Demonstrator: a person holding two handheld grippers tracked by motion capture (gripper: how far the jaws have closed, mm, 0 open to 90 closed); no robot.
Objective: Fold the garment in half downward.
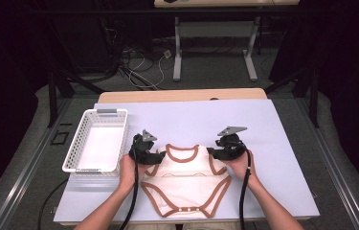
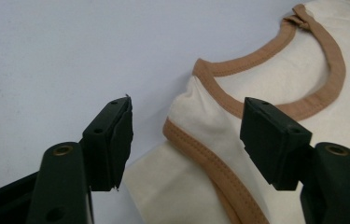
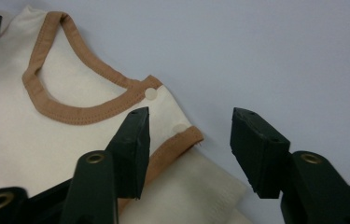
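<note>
A cream baby bodysuit (image 1: pixel 186 184) with brown trim lies flat on the pale mat, neck opening away from the person. My left gripper (image 1: pixel 162 155) is at its left shoulder and my right gripper (image 1: pixel 211 152) at its right shoulder. In the left gripper view the jaws (image 2: pixel 186 112) stand apart, with the shoulder of the bodysuit (image 2: pixel 200 126) lying loose between them. In the right gripper view the gripper (image 3: pixel 191 116) is likewise open over the snap-buttoned shoulder corner of the bodysuit (image 3: pixel 172 116), and no pad presses on cloth.
A white slatted basket (image 1: pixel 79 139) sits empty at the mat's left side, close to my left hand. The lavender mat (image 1: pixel 191 115) covers a wooden table (image 1: pixel 182 95). Beyond it are table legs and cables on the floor.
</note>
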